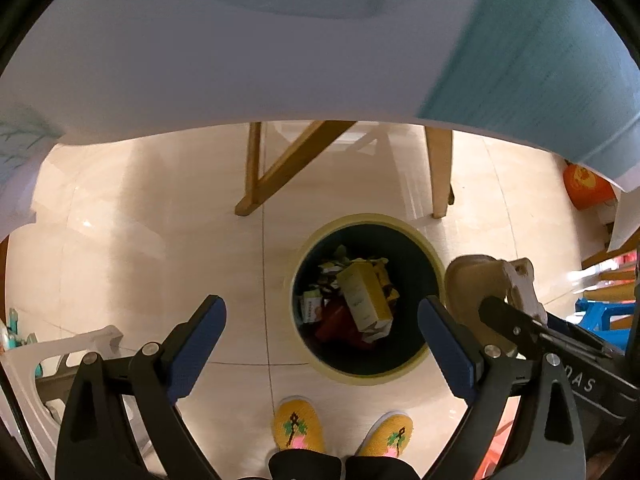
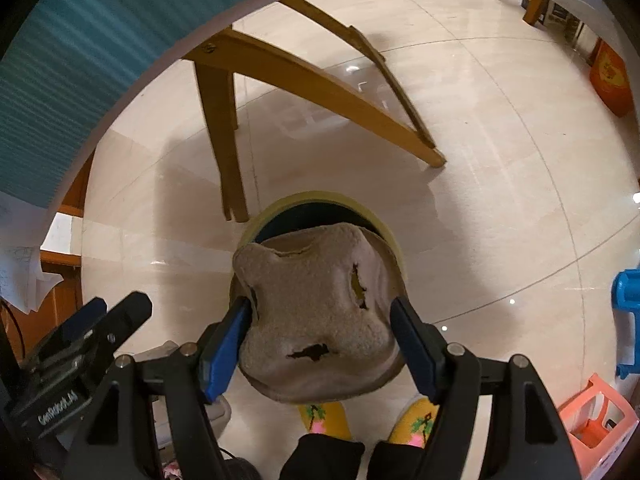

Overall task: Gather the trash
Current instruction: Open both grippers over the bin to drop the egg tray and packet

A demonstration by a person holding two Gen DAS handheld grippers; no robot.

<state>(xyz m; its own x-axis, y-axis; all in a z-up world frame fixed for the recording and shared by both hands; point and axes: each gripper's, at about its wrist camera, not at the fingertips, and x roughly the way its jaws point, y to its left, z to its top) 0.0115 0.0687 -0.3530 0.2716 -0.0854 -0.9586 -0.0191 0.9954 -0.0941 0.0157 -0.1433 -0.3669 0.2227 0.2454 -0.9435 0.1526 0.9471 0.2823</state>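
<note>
Left claw (image 1: 322, 338) gapes wide, nothing between the blue pads, hanging over the round dark waste bin with pale yellow rim (image 1: 434, 258) on the tiled floor (image 1: 140, 240). Bin already holds cartons and wrappers, incl. a yellow carton (image 1: 366, 298). Right claw (image 2: 320, 340) is clamped on a torn beige fleece rag (image 2: 316, 300), sitting over the bin's right rim. Risk: rag is wide and floppy and partly off-centre, so letting go here could drape it on the rim or drop it onto the floor near the person's yellow slippers (image 1: 298, 424).
</note>
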